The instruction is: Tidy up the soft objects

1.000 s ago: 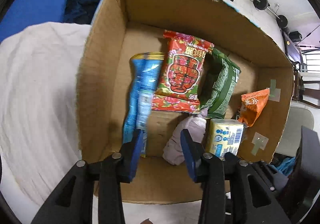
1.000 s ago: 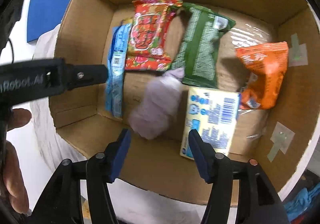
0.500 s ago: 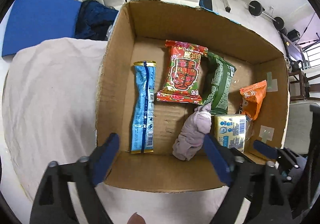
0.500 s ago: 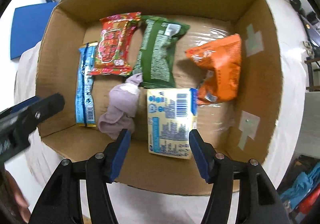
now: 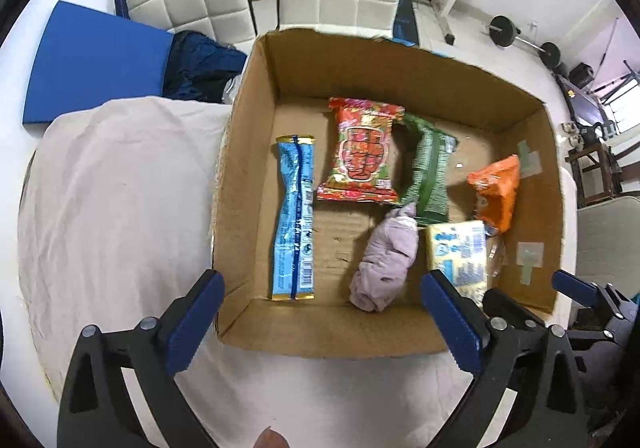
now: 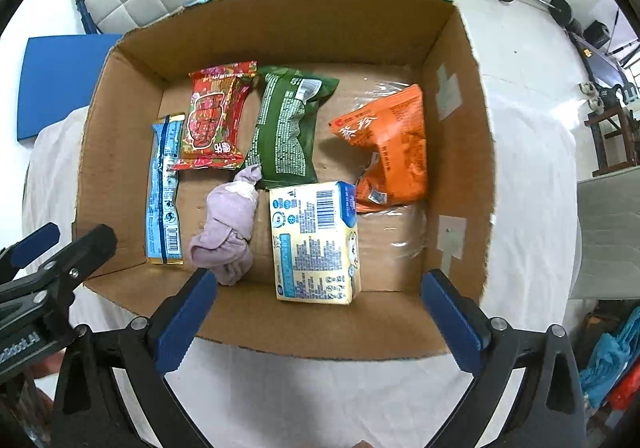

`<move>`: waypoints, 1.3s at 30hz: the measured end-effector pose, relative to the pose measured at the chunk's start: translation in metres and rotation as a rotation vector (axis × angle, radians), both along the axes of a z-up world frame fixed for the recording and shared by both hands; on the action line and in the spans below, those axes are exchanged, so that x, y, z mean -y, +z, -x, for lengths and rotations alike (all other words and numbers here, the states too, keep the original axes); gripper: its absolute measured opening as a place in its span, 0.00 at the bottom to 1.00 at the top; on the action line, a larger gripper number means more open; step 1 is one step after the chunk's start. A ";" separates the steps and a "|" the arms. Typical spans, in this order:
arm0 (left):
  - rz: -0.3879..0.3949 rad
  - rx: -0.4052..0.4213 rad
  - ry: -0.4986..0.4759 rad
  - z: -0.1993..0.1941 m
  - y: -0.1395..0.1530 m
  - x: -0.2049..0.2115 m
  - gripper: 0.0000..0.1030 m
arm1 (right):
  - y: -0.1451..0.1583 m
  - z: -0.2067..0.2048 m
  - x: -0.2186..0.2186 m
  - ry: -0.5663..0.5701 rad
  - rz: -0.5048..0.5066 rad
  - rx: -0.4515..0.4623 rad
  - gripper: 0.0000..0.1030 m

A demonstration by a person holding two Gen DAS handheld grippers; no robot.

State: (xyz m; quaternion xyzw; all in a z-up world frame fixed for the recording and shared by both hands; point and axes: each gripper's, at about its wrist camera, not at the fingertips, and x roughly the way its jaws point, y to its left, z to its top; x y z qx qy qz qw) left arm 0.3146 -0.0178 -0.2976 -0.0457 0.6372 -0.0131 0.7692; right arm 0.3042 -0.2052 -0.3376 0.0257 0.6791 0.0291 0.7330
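Above the brown cardboard box (image 6: 120, 152), the left gripper (image 5: 320, 322) and right gripper (image 6: 316, 314) are opening wide, holding nothing, over the crumpled lilac cloth (image 6: 228, 228).

Black gripper (image 5: 322, 318) frames, blue pads, silver screws

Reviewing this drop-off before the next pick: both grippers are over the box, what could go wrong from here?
1. The lilac cloth bundle lies loosely knotted, its tip touching the green packet; it may unroll or drag that packet if regrasped.
2. The left gripper and right gripper, jaws opening with nothing between them, hang close together over the cardboard box; they could collide.
3. The orange bag leans on the yellow pack and may slump.
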 end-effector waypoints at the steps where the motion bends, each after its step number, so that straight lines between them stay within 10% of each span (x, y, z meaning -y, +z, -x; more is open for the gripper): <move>1: 0.011 0.009 -0.005 0.004 0.006 0.001 0.98 | 0.005 0.004 0.002 -0.004 -0.003 0.010 1.00; 23: 0.001 0.404 -0.033 0.185 0.234 0.012 0.98 | 0.233 0.203 0.036 -0.072 -0.055 0.372 1.00; 39: -0.034 0.434 -0.022 0.256 0.284 0.017 0.98 | 0.322 0.303 0.057 -0.077 -0.039 0.467 1.00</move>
